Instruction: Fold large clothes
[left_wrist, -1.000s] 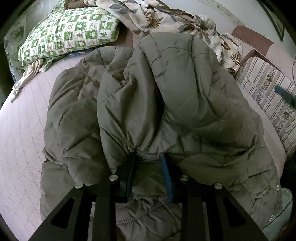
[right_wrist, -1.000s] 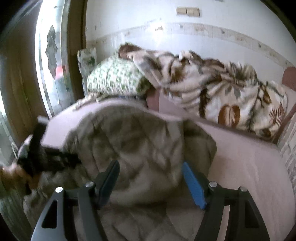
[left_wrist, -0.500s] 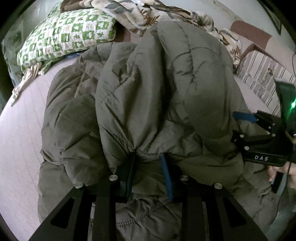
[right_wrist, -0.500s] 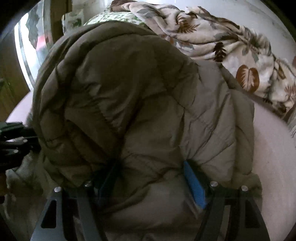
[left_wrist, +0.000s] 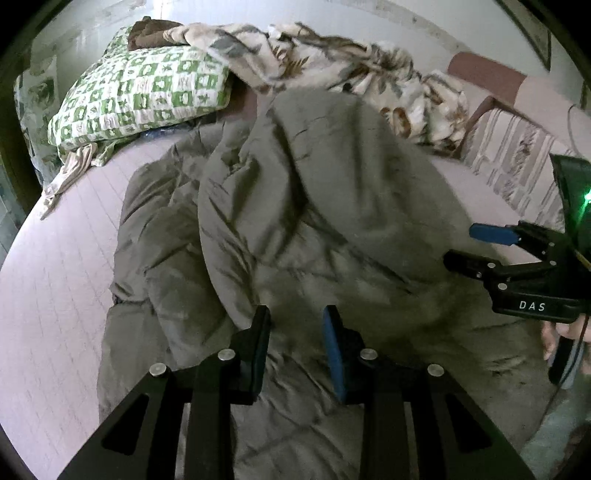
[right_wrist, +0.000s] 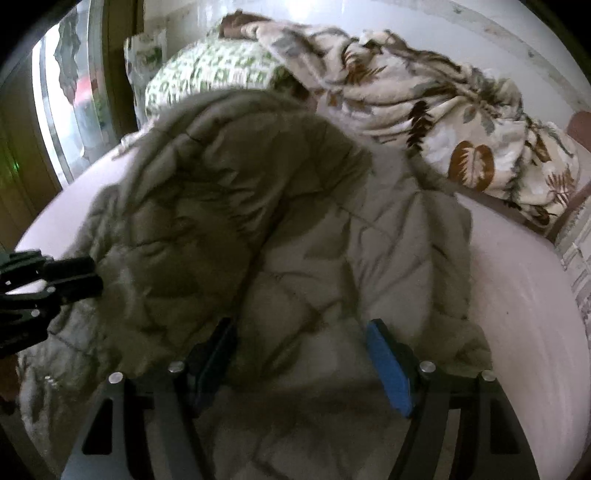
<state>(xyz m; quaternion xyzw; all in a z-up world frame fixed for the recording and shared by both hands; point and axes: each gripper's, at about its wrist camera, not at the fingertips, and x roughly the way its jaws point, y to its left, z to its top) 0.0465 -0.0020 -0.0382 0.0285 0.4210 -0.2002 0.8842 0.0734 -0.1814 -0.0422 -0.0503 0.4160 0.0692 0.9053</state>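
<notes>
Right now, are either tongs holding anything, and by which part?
Nothing looks gripped. Left tongs: jaws are opening, a fold of the olive jacket loose between them. Right tongs stand open over it.

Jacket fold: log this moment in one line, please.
phase: fold, sleeve just let go | jacket: heaped on bed | left gripper: opening, clear of jacket | right gripper: open above jacket

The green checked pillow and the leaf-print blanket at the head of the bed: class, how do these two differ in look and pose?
The green checked pillow carries small green and white squares; the leaf-print blanket has large brown and grey leaves on cream. The pillow lies as one plump, smooth shape, while the blanket is crumpled in a loose heap. The pillow sits left in the left wrist view, the blanket right of it, overlapping its top corner. Both rest behind the olive padded jacket.
</notes>
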